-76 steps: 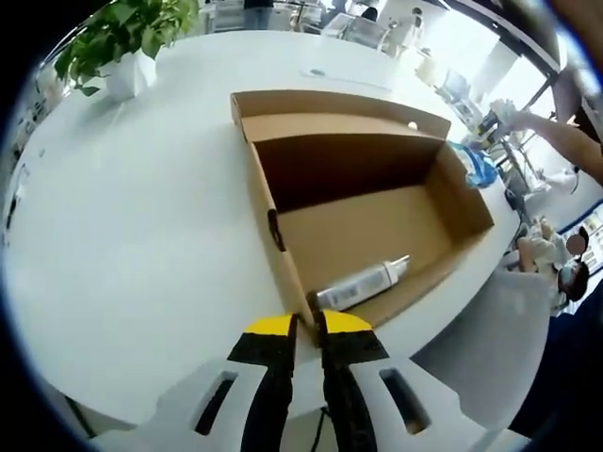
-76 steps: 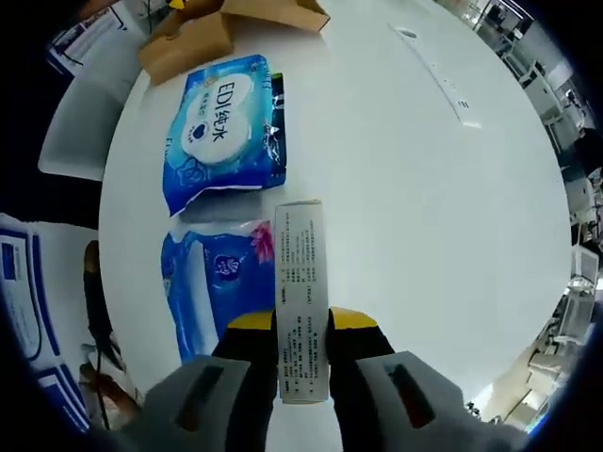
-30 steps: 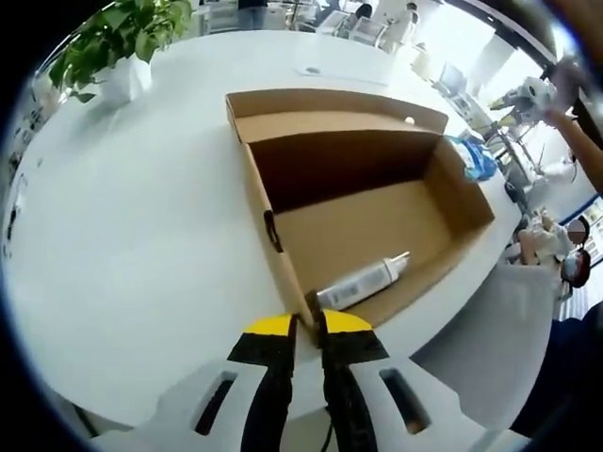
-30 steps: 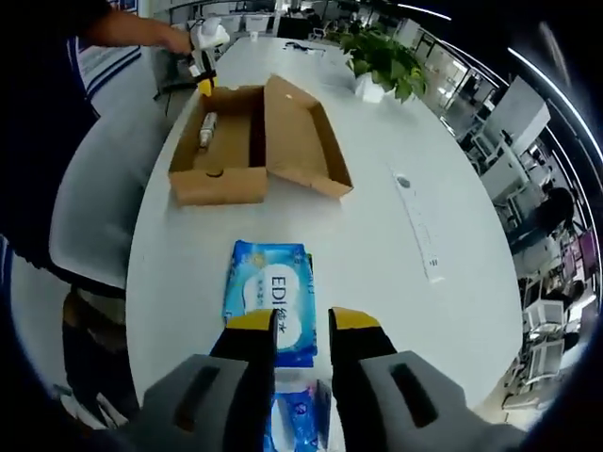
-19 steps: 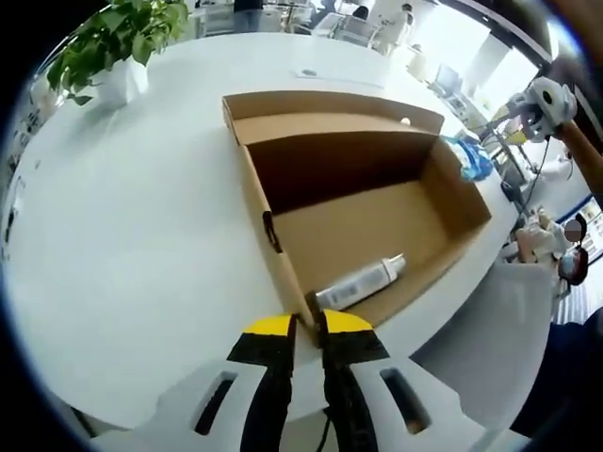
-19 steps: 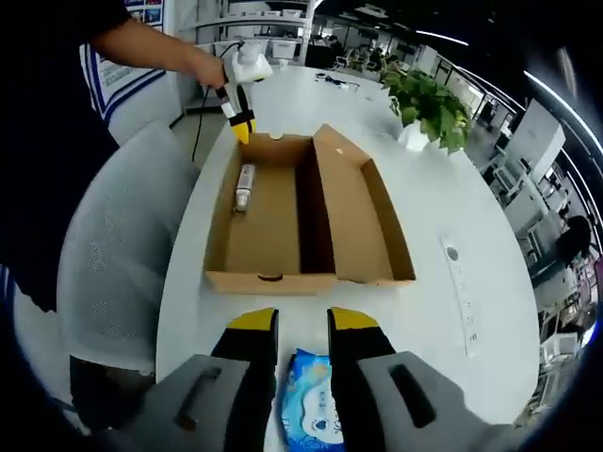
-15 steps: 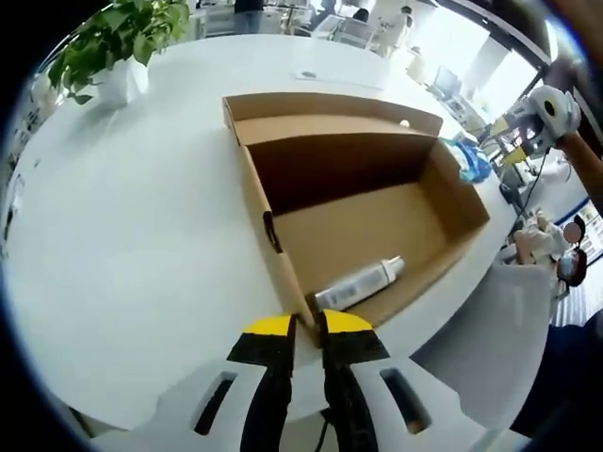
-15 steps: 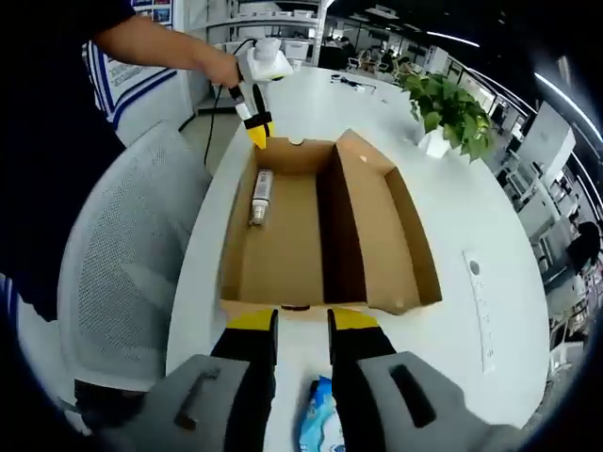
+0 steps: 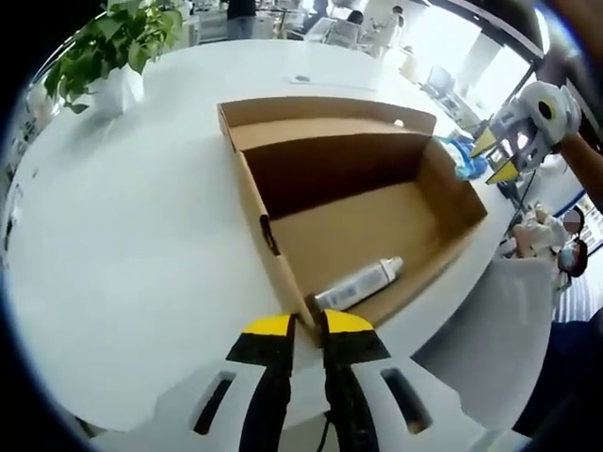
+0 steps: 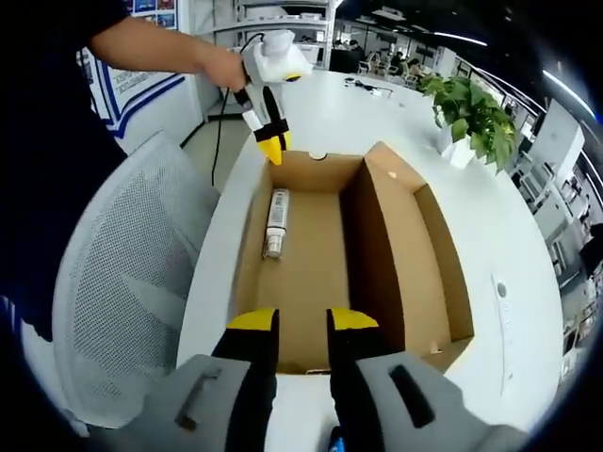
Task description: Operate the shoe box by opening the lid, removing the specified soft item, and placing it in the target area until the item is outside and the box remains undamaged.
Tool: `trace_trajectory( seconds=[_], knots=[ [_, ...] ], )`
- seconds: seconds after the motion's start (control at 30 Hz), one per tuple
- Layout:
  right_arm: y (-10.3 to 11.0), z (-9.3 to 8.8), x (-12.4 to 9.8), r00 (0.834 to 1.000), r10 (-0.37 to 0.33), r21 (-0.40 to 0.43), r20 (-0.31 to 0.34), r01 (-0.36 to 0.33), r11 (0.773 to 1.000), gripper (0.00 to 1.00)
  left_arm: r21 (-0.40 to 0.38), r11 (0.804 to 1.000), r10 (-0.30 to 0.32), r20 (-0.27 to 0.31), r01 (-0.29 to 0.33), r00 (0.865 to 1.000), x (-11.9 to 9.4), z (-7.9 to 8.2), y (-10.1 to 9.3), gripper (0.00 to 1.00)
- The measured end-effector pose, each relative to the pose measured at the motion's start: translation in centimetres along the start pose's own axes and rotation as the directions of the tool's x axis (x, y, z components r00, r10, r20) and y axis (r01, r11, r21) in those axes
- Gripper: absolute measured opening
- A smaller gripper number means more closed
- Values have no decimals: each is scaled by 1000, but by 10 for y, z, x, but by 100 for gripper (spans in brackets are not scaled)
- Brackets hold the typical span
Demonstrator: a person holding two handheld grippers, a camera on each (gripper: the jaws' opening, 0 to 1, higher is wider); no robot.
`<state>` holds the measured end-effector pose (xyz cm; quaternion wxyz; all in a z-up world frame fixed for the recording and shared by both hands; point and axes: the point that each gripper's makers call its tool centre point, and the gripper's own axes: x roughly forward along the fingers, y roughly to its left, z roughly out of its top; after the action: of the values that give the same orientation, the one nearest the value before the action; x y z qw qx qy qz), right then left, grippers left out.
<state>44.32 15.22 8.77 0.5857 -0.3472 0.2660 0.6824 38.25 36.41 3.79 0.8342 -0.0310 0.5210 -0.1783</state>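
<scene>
The cardboard shoe box (image 9: pixel 283 273) (image 10: pixel 240 273) stands open, its lid (image 9: pixel 325 111) (image 10: pixel 419 250) folded out flat beside it. A white and silver tube (image 9: pixel 360 282) (image 10: pixel 276 222) lies on the box floor. My left gripper (image 9: pixel 305 325) (image 10: pixel 272 149) is shut on the box's end wall at a corner, held by a person's hand. My right gripper (image 10: pixel 290 322) (image 9: pixel 497 158) hovers above the opposite end of the box, its jaws slightly open with nothing between them.
The box sits on a round white table (image 9: pixel 122 245) (image 10: pixel 528 235) near its edge. A potted plant (image 9: pixel 105 52) (image 10: pixel 469 115) stands farther along. A blue wipes pack (image 9: pixel 468 158) lies past the box. A grey mesh chair (image 10: pixel 118 311) (image 9: pixel 490 348) is beside the table.
My right gripper let go of a white-labelled pack beside the blue wipes, then swung over to the open box. My left gripper kept its hold on the box wall.
</scene>
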Motion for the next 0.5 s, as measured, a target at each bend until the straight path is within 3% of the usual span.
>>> trace_trajectory(
  seconds=[0.17, 0.27, 0.33, 0.4, 0.43, 0.5],
  knots=[
    [5, 0, 11, 1000, 10, 14, -3, -10, 1000, 17, 158, 987, 37, -32, -31, 999, -8, 4, 5, 10],
    [6, 2, 16, 1000, 14, 23, 3, -14, 1000, 17, 267, 962, 67, -30, -57, 997, -17, 14, 9, 13],
    [7, 3, 20, 1000, 15, 25, 5, -15, 1000, 17, 348, 936, 51, -3, -47, 999, -22, 28, 4, 19],
    [9, 4, 24, 1000, 20, 29, 11, -20, 999, 17, 429, 903, 8, -4, -6, 1000, -24, 40, -5, 20],
    [9, 4, 25, 1000, 21, 31, 13, -21, 999, 17, 518, 855, -30, -32, 43, 999, -23, 43, -14, 20],
    [10, 5, 29, 1000, 26, 35, 14, -27, 999, 16, 619, 778, -68, -82, 105, 994, -17, 43, -25, 21]
  ],
)
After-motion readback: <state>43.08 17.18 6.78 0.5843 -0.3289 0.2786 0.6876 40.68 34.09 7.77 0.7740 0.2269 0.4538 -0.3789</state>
